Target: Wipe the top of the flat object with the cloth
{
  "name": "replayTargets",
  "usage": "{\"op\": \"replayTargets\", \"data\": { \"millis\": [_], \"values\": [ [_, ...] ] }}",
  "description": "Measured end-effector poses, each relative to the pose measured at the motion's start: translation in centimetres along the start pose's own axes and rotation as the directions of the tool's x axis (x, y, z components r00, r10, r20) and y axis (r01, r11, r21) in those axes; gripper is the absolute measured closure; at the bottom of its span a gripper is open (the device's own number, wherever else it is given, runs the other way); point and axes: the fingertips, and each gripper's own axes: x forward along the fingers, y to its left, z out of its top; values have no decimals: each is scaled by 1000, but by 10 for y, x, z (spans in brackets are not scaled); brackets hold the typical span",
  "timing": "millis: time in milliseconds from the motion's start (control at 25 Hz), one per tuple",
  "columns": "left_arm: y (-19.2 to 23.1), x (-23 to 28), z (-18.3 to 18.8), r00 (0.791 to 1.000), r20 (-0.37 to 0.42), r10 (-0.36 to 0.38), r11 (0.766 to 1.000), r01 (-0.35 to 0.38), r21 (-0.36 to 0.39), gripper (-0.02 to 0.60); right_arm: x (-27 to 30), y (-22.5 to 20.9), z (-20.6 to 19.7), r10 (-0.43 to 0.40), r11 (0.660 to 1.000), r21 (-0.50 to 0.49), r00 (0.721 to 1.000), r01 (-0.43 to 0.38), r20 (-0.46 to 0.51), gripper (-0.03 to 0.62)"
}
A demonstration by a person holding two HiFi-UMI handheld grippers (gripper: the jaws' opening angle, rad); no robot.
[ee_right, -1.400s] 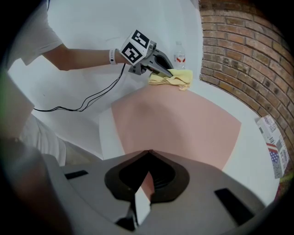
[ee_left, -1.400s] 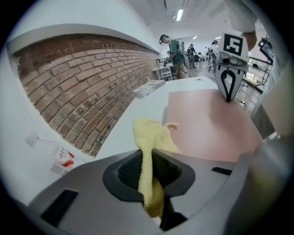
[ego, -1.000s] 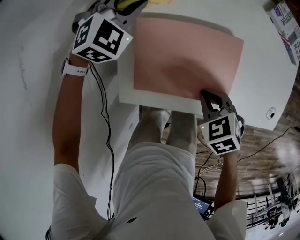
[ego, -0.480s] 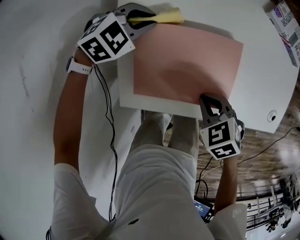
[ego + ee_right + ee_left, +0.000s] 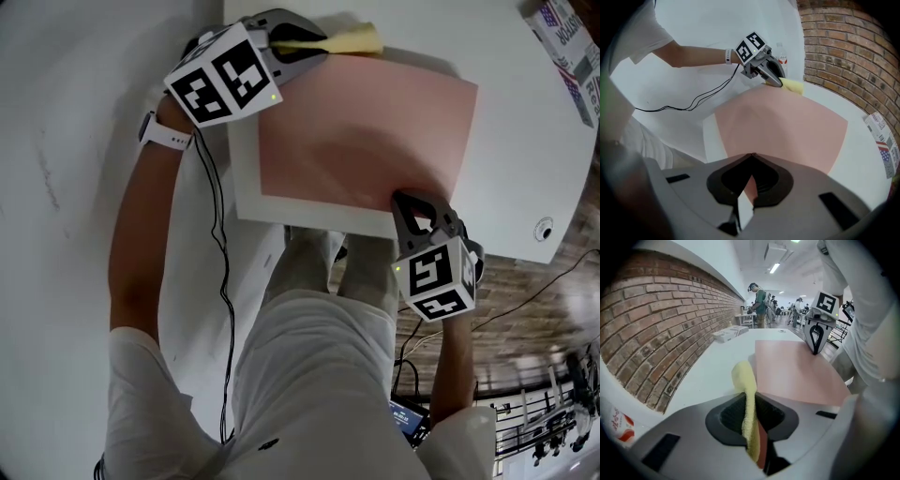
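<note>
Left hand-held gripper (image 5: 319, 45) and yellow cloth (image 5: 354, 39) farther right along far edge of pink sheet (image 5: 366, 131)

Worktop (image 5: 525, 141): white, smooth, near-right corner rounded. Far side runs along brick wall (image 5: 651, 329).

Lying directly on it:
- Pink sheet (image 5: 366, 131), flat, set at near-left part. Narrow white margin shows along its left and near edges.
- Printed box (image 5: 562, 37), far right, well apart from sheet.
- Round cable grommet (image 5: 543, 228) set in surface near rounded corner.
- Clear bottle (image 5: 781, 59), upright, by wall beyond sheet.

Yellow cloth (image 5: 352, 39): free end over bare surface just beside sheet's far edge. Contact not confirmed.
</note>
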Motion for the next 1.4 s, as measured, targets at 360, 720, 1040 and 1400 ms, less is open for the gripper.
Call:
{"op": "replayTargets", "data": {
  "millis": [360, 720, 1040, 1400],
  "values": [
    [-3, 22, 29, 999, 5, -46, 999, 46, 30, 515, 1, -1, -1, 23, 1000, 2, 1000, -23, 3, 589],
    [-9, 45, 68, 997, 56, -50, 997, 47, 66, 517, 1, 11, 0, 0, 999, -51, 1000, -1, -21, 589],
    [-12, 67, 94, 996, 15, -88, 986, 85, 142, 517, 0, 7, -3, -81, 992, -96, 996, 78, -28, 589],
    [-18, 82, 115, 995, -1, -99, 975, 97, 202, 517, 0, 6, -4, -85, 993, -90, 996, 82, -20, 589]
  ]
}}
